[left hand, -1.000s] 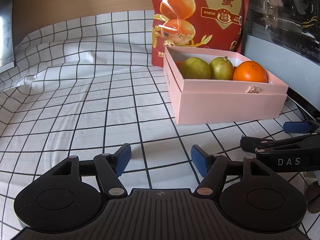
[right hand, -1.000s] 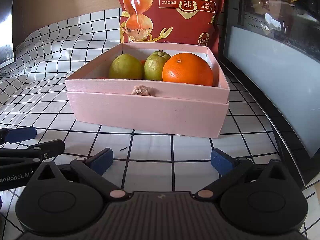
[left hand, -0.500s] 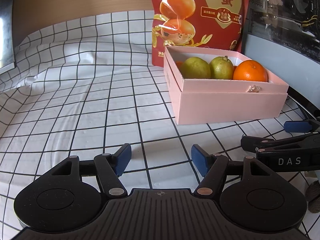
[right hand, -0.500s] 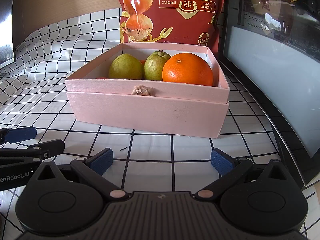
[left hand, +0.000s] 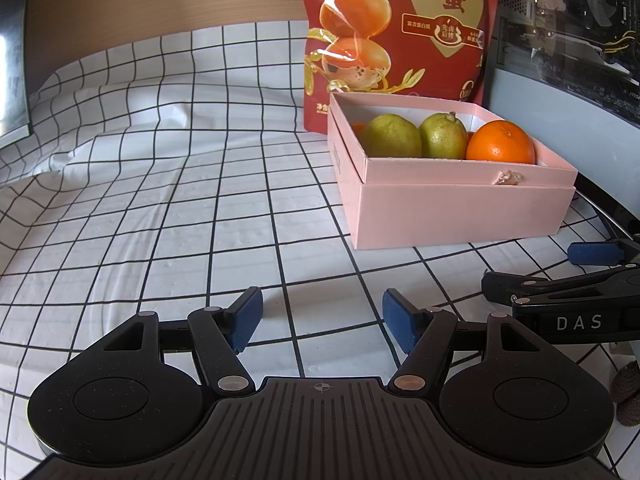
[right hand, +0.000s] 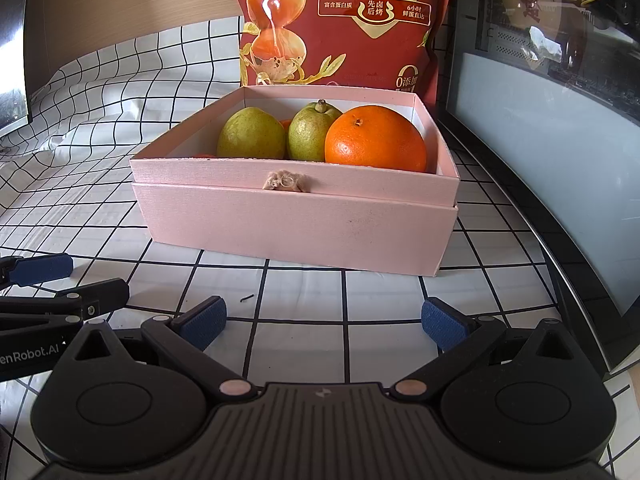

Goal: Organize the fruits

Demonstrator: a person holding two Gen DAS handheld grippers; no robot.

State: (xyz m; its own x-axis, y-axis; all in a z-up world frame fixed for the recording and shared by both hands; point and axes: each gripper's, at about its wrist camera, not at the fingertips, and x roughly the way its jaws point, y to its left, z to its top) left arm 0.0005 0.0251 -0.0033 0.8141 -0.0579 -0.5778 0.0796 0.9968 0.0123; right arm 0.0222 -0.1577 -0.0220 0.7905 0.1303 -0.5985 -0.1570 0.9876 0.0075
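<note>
A pink box point(right hand: 296, 224) stands on the checked cloth and holds two green pears point(right hand: 251, 133) point(right hand: 310, 132) and an orange point(right hand: 375, 139); slivers of smaller orange fruit show behind them. The box also shows in the left wrist view point(left hand: 460, 208), with the pears point(left hand: 392, 136) and orange point(left hand: 500, 142). My left gripper point(left hand: 322, 320) is open and empty, low over the cloth, left of and nearer than the box. My right gripper point(right hand: 322, 320) is open and empty, just in front of the box. Each gripper shows at the edge of the other's view.
A red snack bag point(right hand: 340, 24) stands upright behind the box. A computer case with a glass side point(right hand: 540, 100) runs along the right. The checked cloth point(left hand: 160, 200) stretches left, wrinkled toward the back. A dark monitor edge point(left hand: 12, 60) is at far left.
</note>
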